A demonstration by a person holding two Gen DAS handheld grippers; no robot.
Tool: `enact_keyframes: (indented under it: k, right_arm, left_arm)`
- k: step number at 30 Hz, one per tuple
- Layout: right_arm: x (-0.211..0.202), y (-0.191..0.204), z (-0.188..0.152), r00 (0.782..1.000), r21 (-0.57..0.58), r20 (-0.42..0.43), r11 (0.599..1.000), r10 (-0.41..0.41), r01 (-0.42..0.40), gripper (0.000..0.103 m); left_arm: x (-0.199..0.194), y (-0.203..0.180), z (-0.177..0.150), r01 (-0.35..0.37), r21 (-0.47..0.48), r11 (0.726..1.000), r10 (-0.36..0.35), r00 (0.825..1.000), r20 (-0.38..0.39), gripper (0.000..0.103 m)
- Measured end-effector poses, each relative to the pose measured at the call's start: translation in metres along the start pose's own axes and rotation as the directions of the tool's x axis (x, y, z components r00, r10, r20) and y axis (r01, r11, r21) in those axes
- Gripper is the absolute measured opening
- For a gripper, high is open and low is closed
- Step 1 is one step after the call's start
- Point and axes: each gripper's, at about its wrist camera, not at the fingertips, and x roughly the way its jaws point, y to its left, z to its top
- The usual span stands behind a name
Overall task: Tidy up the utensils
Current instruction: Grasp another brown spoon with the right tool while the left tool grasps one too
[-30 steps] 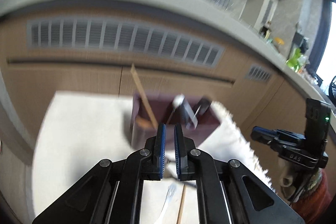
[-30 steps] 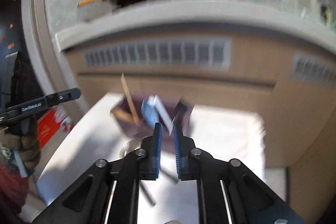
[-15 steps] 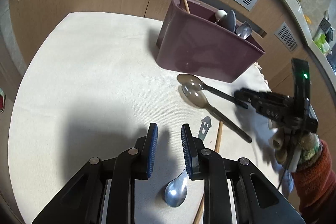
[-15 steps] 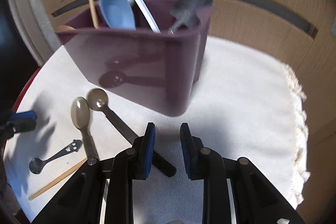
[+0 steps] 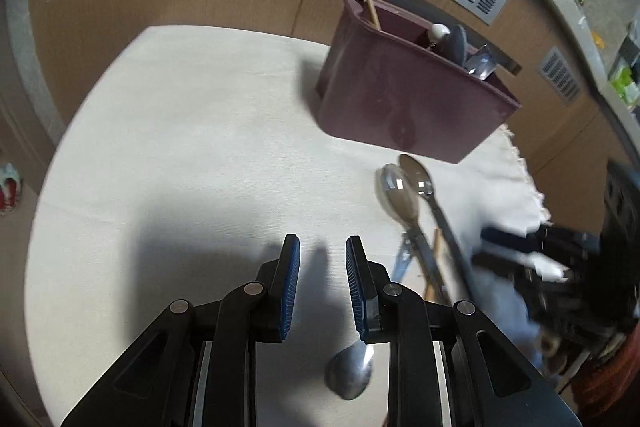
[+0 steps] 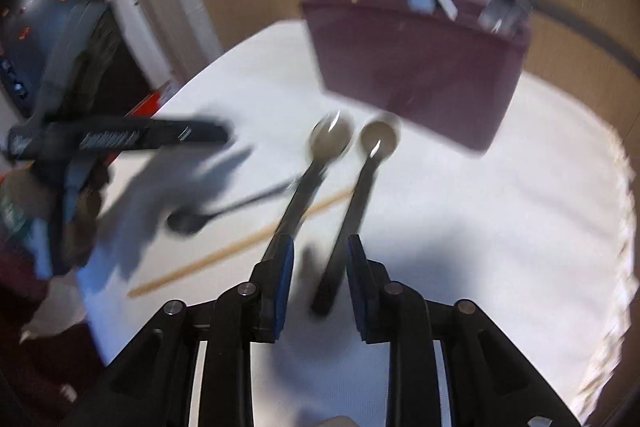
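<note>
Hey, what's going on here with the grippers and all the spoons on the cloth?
A person is sorting utensils into a maroon caddy on a cloth-covered table. The right gripper is opening over the dark handle of a long spoon, which lies between its fingers, not yet gripped. The left gripper hangs open above a small metal spoon, holding nothing. A second long spoon and a chopstick lie loose.

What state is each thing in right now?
Left gripper: open, empty.
Right gripper: opening around a dark spoon handle.
Maroon caddy: upright, holding utensils.
Two brown spoons: flat on the cloth.
Small metal spoon: flat, bowl up.
Chopstick: lying loose.
</note>
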Motion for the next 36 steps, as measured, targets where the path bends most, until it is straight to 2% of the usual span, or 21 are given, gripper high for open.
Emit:
enact_keyframes:
  k: [5,11,16,19,25,29,34,36]
  right_arm:
    - [0.038,-0.013,0.02,0.997,0.082,-0.03,0.994,-0.072,0.074,0.028]
    - [0.068,0.003,0.049,0.984,0.034,-0.008,0.983,-0.178,0.178,0.029]
    - [0.08,0.005,0.067,0.981,0.031,-0.023,0.981,-0.191,0.192,0.031]
    - [0.071,-0.001,0.063,0.986,0.061,-0.024,0.984,-0.165,0.166,0.03]
    - [0.023,-0.034,0.031,0.988,0.19,0.029,0.971,-0.152,0.144,0.03]
    - [-0.013,-0.048,0.008,0.98,0.225,0.082,0.961,-0.184,0.162,0.03]
    - [-0.047,-0.054,-0.013,0.968,0.26,0.143,0.951,-0.208,0.166,0.03]
    - [-0.057,-0.057,-0.021,0.963,0.269,0.159,0.948,-0.216,0.168,0.03]
  left_arm:
    - [-0.001,-0.002,-0.002,-0.041,0.029,0.999,0.041,0.999,0.009,0.026]
    - [-0.002,-0.001,0.0,-0.042,0.045,0.998,0.041,0.999,0.011,0.026]
    - [-0.001,-0.002,0.003,-0.041,0.041,0.998,0.04,0.999,0.01,0.026]
    - [0.0,-0.006,0.002,-0.037,0.043,0.998,0.037,0.999,0.003,0.026]
    - [0.009,-0.021,0.003,-0.017,0.055,0.998,0.019,0.999,-0.029,0.028]
    - [0.026,-0.031,0.006,0.043,-0.019,0.999,-0.044,0.996,-0.077,0.036]
    - [0.058,-0.042,0.019,0.048,-0.106,0.993,-0.06,0.991,-0.116,0.04]
    - [0.063,-0.051,0.026,0.034,-0.096,0.995,-0.044,0.994,-0.105,0.043]
